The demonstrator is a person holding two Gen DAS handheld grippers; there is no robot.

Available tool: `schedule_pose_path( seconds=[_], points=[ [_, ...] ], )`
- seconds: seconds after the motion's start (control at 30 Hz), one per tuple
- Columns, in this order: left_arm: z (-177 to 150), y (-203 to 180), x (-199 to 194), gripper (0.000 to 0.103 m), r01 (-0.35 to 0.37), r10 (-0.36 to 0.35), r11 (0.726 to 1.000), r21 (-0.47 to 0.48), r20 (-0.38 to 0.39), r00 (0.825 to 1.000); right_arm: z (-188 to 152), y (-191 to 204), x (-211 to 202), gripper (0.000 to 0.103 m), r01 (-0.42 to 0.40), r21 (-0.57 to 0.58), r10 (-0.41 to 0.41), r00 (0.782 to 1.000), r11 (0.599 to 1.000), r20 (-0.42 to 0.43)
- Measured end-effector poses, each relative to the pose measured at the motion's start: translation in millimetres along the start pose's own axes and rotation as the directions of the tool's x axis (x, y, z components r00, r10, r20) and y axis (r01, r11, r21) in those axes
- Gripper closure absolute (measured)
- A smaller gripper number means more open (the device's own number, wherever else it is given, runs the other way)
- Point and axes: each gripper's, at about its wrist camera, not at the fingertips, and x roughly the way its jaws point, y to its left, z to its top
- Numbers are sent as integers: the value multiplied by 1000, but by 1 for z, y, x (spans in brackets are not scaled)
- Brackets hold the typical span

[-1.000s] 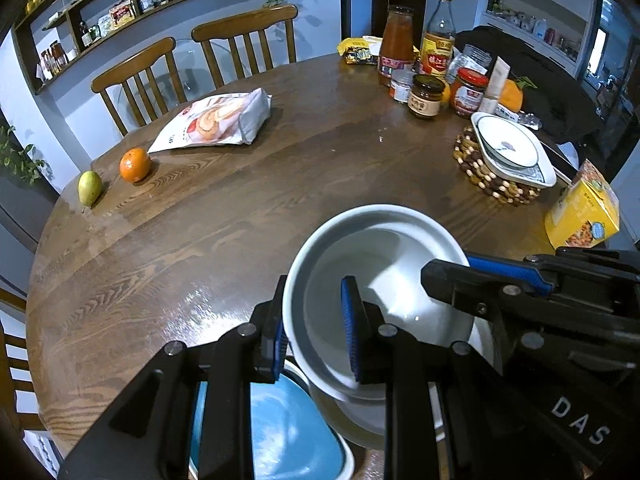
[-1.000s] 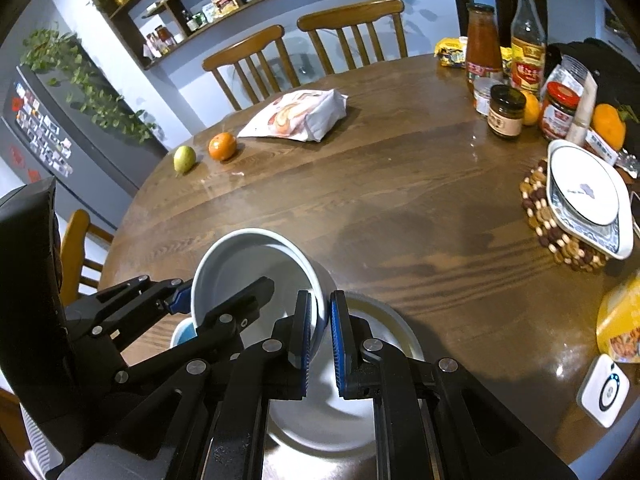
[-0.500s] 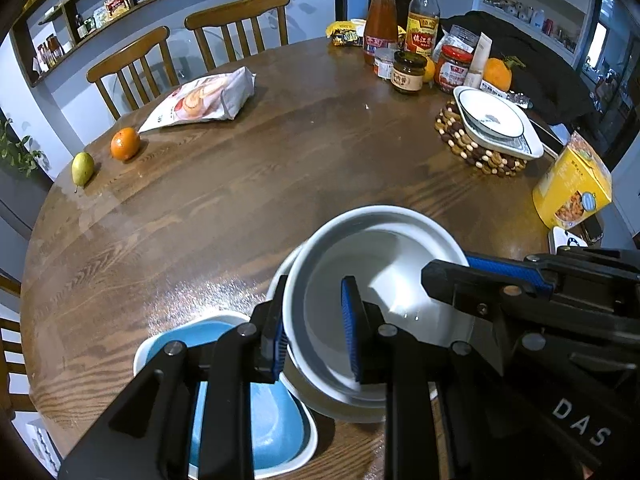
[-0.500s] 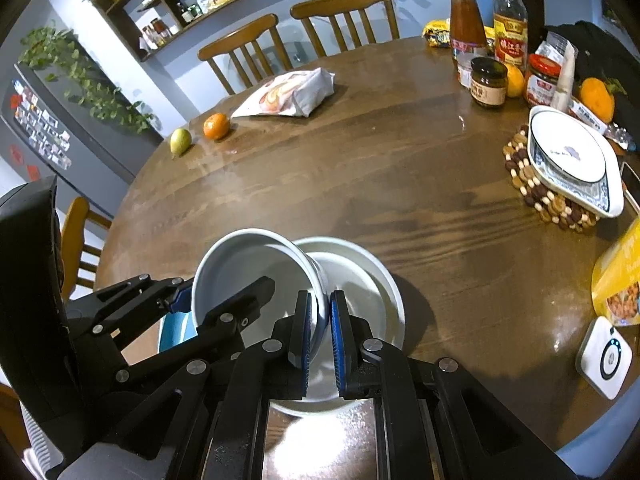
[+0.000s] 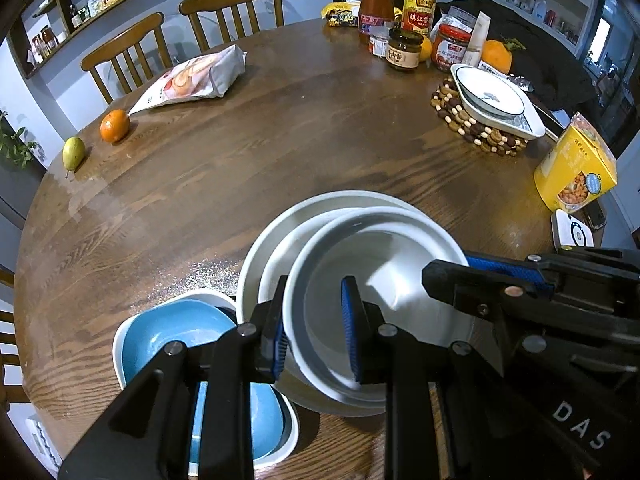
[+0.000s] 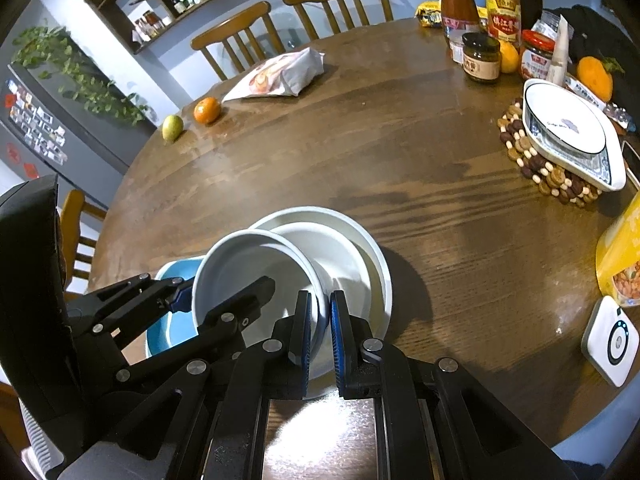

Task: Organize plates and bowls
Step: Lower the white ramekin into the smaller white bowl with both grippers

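Both the left claw [image 5: 316, 328] and right claw [image 6: 320, 336] stayed clamped on the white bowl's [image 5: 384, 280] rim. Since a second earlier, more of the white plate [image 5: 260, 252] beneath the bowl and the blue bowl [image 5: 168, 332] beside that plate had come into view on the surface [image 5: 280, 152].

table [image 5: 280, 152]: round, wood | on it: pear [image 5: 73, 153], orange [image 5: 114, 125], snack bag [image 5: 192, 78], jars [image 5: 404, 53]

White round ceramic bowl [image 5: 384, 264], tilted, rim pinched on both sides by my tools, above wide white shallow plate [image 5: 264, 240] lying flat on bench. Blue-glazed bowl with white outside [image 5: 168, 340] upright, just beside plate, my left.
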Motion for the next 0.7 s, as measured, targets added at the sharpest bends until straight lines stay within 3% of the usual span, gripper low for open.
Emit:
schedule_pose_path(
  seconds=[0.7],
  points=[
    [-2, 0, 17, 81, 13, -12, 1000, 12, -46, 999, -1, -4, 14, 91, 8, 18, -7, 999, 1000, -40]
  ],
)
